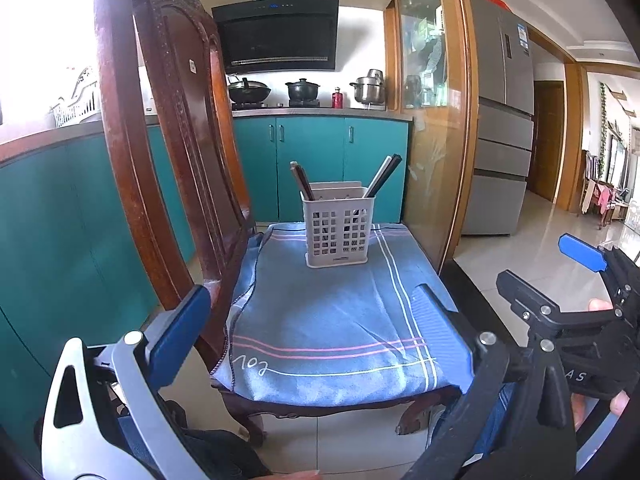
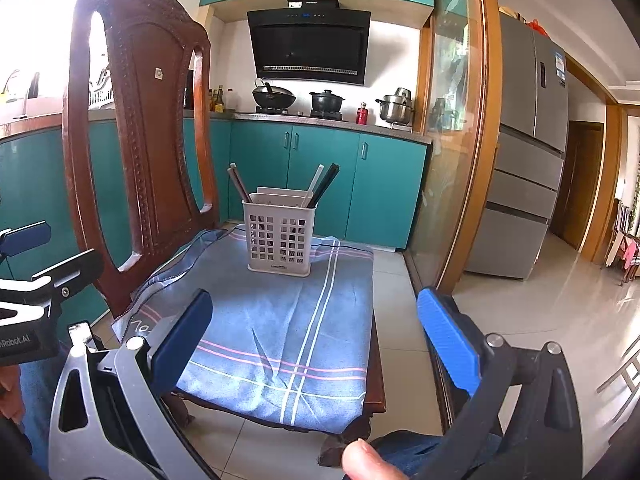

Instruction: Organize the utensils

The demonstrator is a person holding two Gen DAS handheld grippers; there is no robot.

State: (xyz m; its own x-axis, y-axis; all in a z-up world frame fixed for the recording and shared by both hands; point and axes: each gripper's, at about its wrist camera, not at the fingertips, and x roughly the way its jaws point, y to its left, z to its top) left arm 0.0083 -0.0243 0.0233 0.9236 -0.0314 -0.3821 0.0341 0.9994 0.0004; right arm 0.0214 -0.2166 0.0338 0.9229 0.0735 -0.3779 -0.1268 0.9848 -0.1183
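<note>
A white slotted utensil holder (image 1: 338, 226) stands upright at the far end of a blue striped cloth (image 1: 328, 320) on a wooden chair seat; it also shows in the right wrist view (image 2: 280, 236). Dark and white chopsticks (image 1: 384, 176) lean out of it on both sides, also seen in the right wrist view (image 2: 322, 184). My left gripper (image 1: 312, 320) is open and empty, near the seat's front edge. My right gripper (image 2: 316, 336) is open and empty, also short of the holder, and appears at the right of the left wrist view (image 1: 560, 280).
The chair's carved wooden back (image 1: 168, 120) rises on the left of the seat. A glass sliding door with a wooden frame (image 1: 440, 120) stands to the right. Teal cabinets (image 1: 320, 160), a stove with pots and a grey fridge (image 1: 504, 120) lie behind. Tiled floor surrounds the chair.
</note>
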